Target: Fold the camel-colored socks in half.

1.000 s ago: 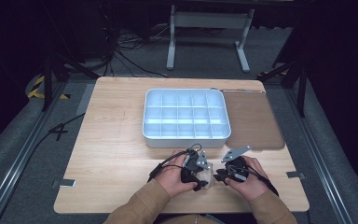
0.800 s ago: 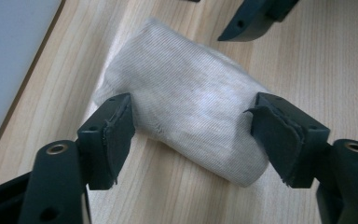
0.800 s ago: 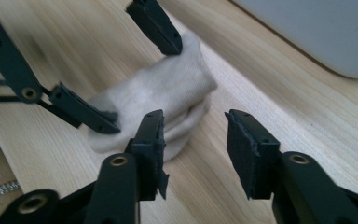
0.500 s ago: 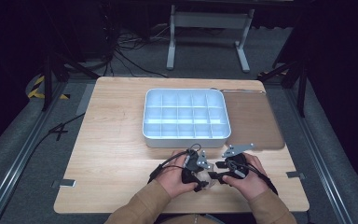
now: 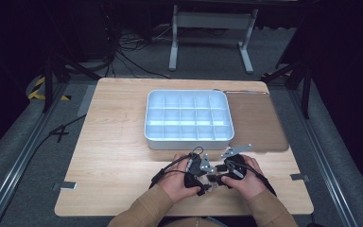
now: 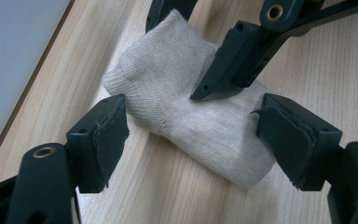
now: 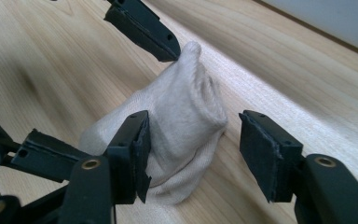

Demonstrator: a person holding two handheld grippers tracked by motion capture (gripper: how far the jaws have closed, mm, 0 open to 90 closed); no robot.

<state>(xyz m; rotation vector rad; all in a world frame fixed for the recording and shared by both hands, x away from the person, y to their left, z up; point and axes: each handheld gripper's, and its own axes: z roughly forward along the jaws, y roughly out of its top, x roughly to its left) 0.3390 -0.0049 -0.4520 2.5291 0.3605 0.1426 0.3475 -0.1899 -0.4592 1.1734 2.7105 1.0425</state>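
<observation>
A beige rolled sock (image 6: pixel 186 116) lies on the wooden table (image 5: pixel 113 156) near its front edge, seen also in the high view (image 5: pixel 211 179) and the right gripper view (image 7: pixel 186 112). My left gripper (image 6: pixel 193 135) is open, its jaws having just been opening, and the sock lies between its pads. From the opposite side my right gripper (image 7: pixel 200 149) straddles the sock's other end. Its jaws have also just been opening, and the right pad stands clear of the cloth. One right fingertip (image 6: pixel 214 79) rests over the sock. Both hands meet in the high view, left gripper (image 5: pixel 202 176) and right gripper (image 5: pixel 220 174).
A white tray (image 5: pixel 188 140) divided into several compartments stands at the middle of the table, just beyond the hands. A brown mat (image 5: pixel 257 123) lies to its right. Cables trail from the grippers toward the left.
Both hands stay at the same spot by the table's front edge. The right hand has shifted only slightly. The tray and mat have not moved.
</observation>
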